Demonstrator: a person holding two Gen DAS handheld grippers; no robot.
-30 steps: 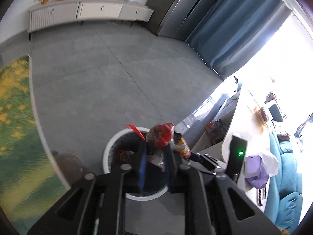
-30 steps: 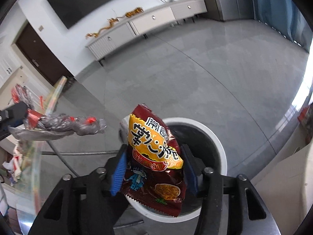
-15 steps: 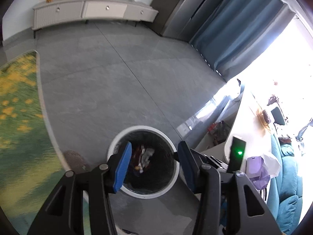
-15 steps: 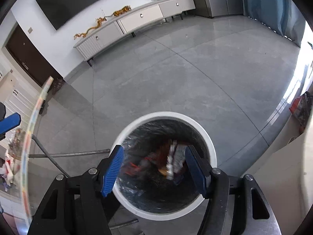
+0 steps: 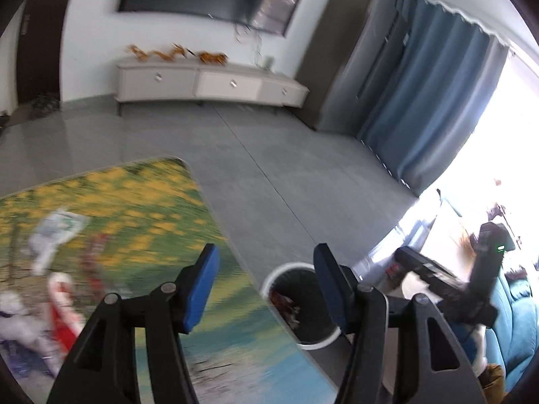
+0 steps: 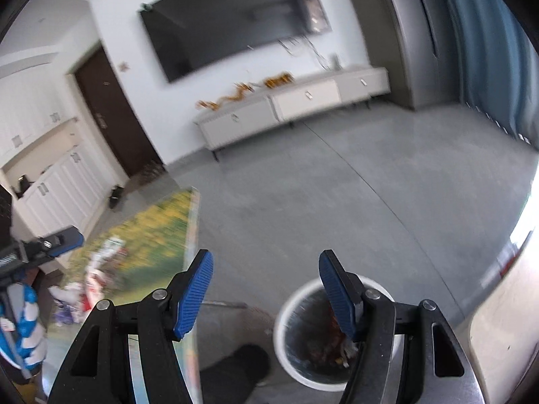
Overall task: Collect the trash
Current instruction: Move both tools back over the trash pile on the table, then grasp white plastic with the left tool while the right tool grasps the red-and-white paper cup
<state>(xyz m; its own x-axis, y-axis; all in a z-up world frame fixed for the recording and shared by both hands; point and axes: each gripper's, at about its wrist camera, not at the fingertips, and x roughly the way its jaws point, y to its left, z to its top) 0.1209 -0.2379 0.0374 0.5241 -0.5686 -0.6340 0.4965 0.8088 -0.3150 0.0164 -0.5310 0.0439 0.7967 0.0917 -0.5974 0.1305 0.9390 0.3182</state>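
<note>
Both grippers, left [image 5: 266, 269] and right [image 6: 266, 274], wide open, empty; now raised from bin [image 6: 286, 320]; wrappers [image 6: 331, 346] inside.

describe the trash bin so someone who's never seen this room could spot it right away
Start at the long table with the yellow-and-green printed top. On the grey tile floor just off its edge stands the round white-rimmed trash bin with a dark liner. It is the only open cylinder there, with red wrappers inside.

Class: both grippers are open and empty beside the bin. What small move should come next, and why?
Probably swing the left gripper over the glass-topped table with the yellow-flower print toward the white wrapper. Trash lies there, while the white round bin already holds wrappers and the right gripper is empty too.
</note>
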